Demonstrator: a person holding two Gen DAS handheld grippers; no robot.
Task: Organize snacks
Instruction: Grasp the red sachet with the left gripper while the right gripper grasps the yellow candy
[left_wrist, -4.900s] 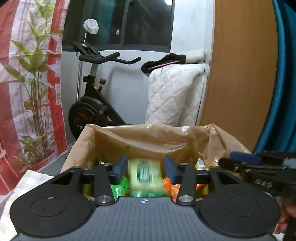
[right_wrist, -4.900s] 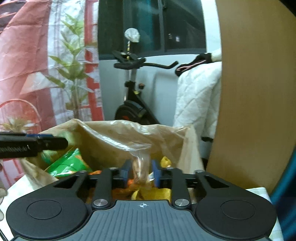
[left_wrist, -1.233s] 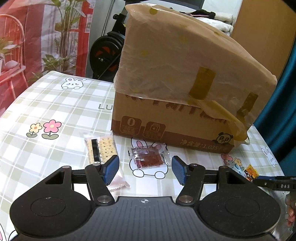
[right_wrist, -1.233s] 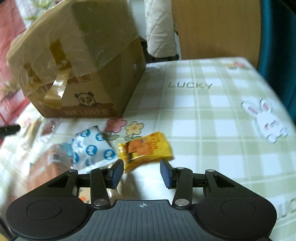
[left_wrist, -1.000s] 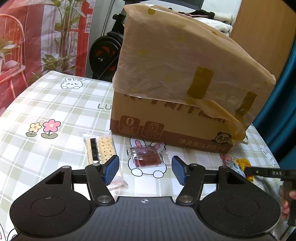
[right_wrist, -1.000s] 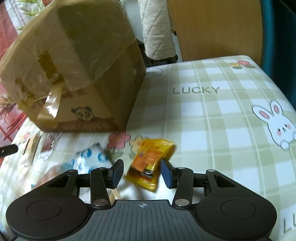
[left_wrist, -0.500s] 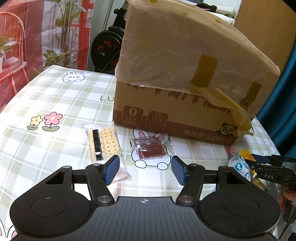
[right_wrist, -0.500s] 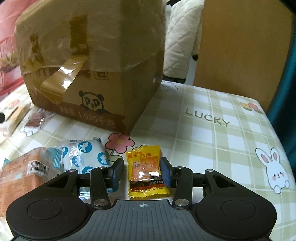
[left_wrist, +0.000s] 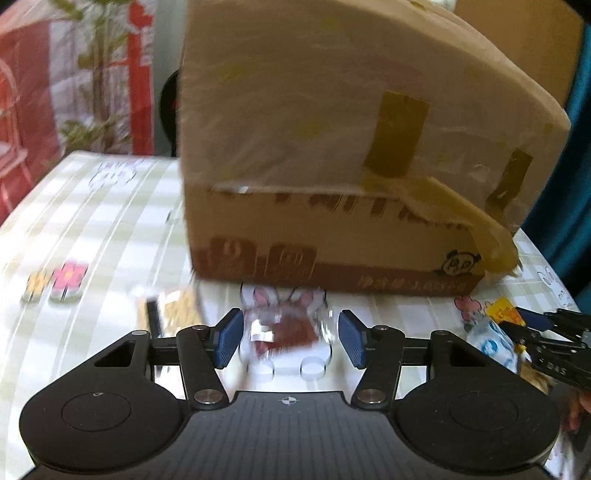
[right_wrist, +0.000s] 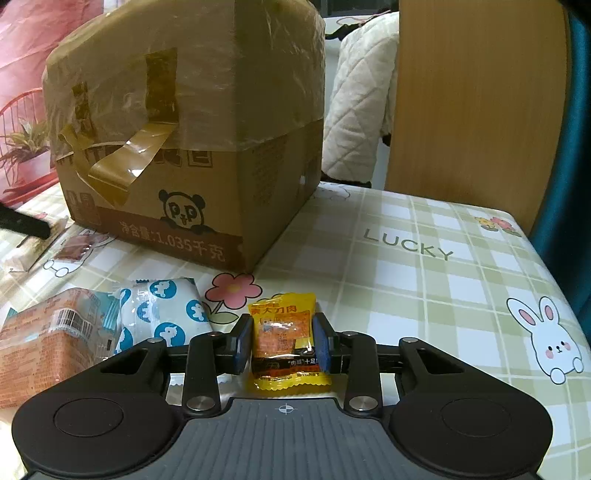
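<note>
The right gripper (right_wrist: 283, 342) has its 2 blue pads pressed against the sides of a yellow snack packet (right_wrist: 286, 339), clamped on it just above the checked tablecloth (right_wrist: 424, 295). The packet carries red Chinese characters across its top and a dark strip lower down with "肉感" legible; the rest is too small to read. Just to its left lie a white packet with blue animal prints (right_wrist: 162, 314) and, touching that, an orange packet with a barcode (right_wrist: 48, 339). Behind them stands a cardboard box (right_wrist: 192, 122) wrapped in plastic film and brown tape, printed with a panda badge marked "PtP" and "净含量:1.035千克". The cloth reads "LUCKY" (right_wrist: 408, 245) beside a rabbit drawing (right_wrist: 550, 343).

The left gripper (left_wrist: 291, 341) is spread wide, its pads on either side of a clear packet with a dark red square (left_wrist: 286, 334), not touching it. This view is blurred. A cracker packet (left_wrist: 166, 314) lies left of that pad.
</note>
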